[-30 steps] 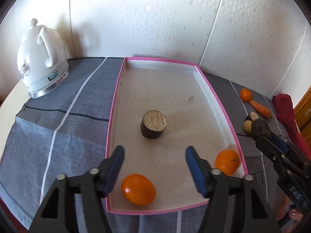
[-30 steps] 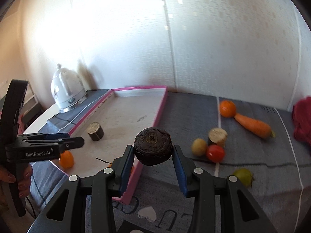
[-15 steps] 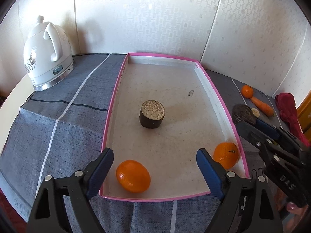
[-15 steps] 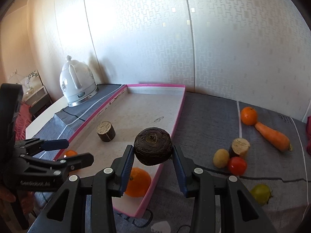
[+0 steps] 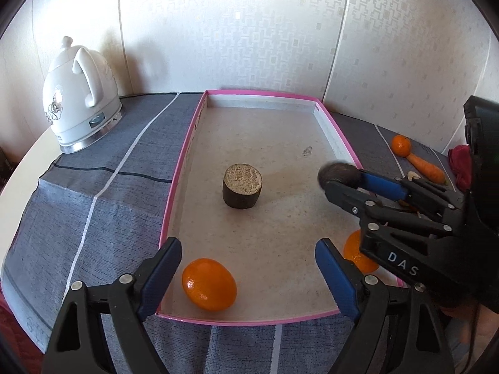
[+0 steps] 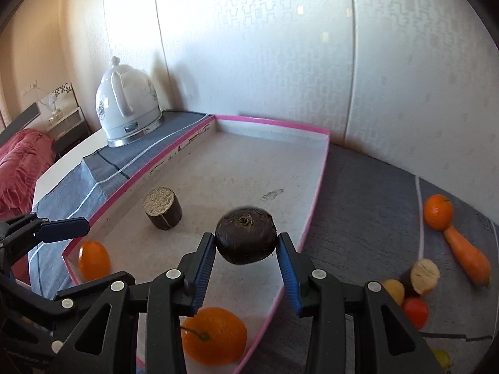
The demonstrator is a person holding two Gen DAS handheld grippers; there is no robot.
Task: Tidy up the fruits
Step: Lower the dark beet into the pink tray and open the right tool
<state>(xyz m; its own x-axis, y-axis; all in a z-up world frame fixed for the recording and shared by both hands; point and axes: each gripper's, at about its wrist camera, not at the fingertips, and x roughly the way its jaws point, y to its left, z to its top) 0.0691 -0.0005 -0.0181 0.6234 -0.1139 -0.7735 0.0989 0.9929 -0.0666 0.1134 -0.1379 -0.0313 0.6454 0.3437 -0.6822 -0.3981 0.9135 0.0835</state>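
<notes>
A pink-rimmed tray (image 5: 182, 155) lies on the grey cloth. In it are a dark cut cylinder piece (image 5: 242, 186) and two oranges (image 5: 209, 284) (image 5: 357, 251). My right gripper (image 6: 246, 249) is shut on a dark round fruit (image 6: 245, 238) and holds it above the tray's right part; it shows in the left wrist view (image 5: 338, 176) too. My left gripper (image 5: 248, 265) is open and empty over the tray's near end, above the near orange.
A white kettle (image 5: 79, 93) stands at the back left. Right of the tray lie an orange (image 6: 438, 211), a carrot (image 6: 467, 255), a cut piece (image 6: 424, 275), a small yellow fruit (image 6: 393, 290) and a red tomato (image 6: 414, 313). A wall is behind.
My right gripper has carried the dark fruit leftward from beside the tray to over it. My left gripper has opened wider and drawn back a little.
</notes>
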